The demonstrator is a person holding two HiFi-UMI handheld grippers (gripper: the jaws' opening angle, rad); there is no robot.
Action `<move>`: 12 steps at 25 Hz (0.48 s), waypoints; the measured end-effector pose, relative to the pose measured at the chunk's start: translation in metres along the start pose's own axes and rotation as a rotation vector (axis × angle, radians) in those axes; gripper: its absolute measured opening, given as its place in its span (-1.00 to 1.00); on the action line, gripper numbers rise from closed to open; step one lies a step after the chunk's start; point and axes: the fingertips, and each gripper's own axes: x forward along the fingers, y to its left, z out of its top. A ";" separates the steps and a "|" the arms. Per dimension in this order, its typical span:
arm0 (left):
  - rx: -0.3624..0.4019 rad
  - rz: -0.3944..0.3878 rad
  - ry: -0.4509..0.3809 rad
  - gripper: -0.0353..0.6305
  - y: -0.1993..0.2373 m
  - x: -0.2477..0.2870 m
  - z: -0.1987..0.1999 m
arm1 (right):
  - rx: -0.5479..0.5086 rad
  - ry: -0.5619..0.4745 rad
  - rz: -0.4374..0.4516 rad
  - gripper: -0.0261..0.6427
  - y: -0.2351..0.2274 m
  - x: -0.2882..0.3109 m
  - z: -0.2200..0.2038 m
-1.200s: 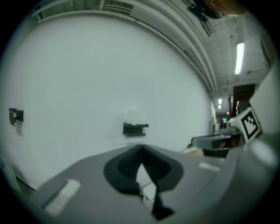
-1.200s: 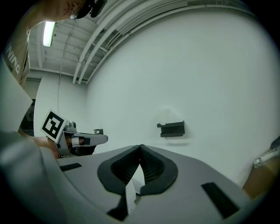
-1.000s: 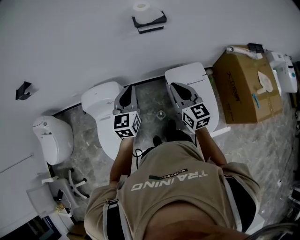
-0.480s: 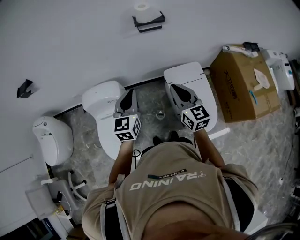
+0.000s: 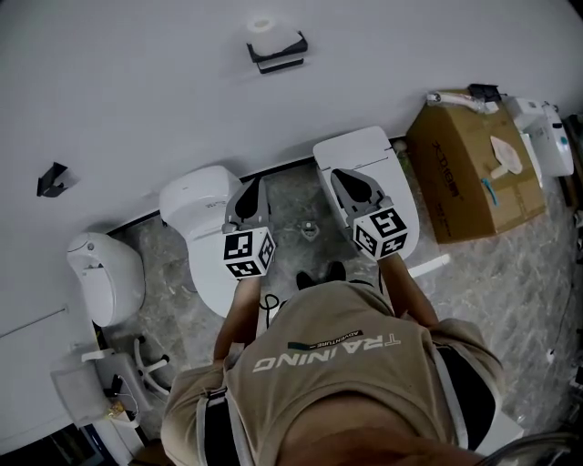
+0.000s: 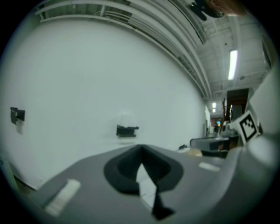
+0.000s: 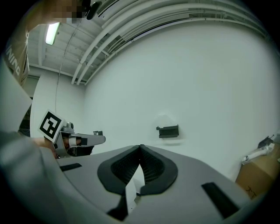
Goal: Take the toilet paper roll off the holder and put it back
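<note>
1. The left gripper [image 5: 252, 184] is pointing at the white wall [image 5: 137, 82]. Its jaws are pressing together at the tips, and nothing is lying between them.
2. The right gripper [image 5: 342, 177] is pointing at the same wall, beside the left gripper. Its jaws are also meeting at the tips and are gripping nothing.
3. The toilet paper roll [image 5: 262, 24] is sitting on the dark holder [image 5: 276, 50], which is mounted on the wall. The roll is lying well apart from both pairs of jaws and is touching neither.
4. In the left gripper view, the holder [image 6: 127, 130] is showing above the jaw tips and slightly to their left, with the roll [image 6: 126, 119] faintly visible on top of it.
5. In the right gripper view, the holder [image 7: 168, 131] is showing above the jaw tips and to their right.
6. Two white toilets, one [image 5: 196, 196] under the left gripper and one [image 5: 364, 150] under the right, are standing against the wall. A cardboard box [image 5: 478, 173] is standing to the right of them.
</note>
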 end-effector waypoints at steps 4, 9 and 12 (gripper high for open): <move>-0.004 0.013 0.005 -0.88 -0.004 0.002 -0.005 | 0.003 0.009 0.006 -0.89 -0.008 -0.002 -0.007; -0.002 0.021 0.001 -0.88 -0.013 0.004 -0.003 | -0.013 0.027 0.029 -0.89 -0.009 -0.002 -0.010; 0.010 0.022 -0.014 -0.88 -0.018 0.000 0.003 | -0.006 0.018 0.042 -0.89 -0.007 -0.005 -0.009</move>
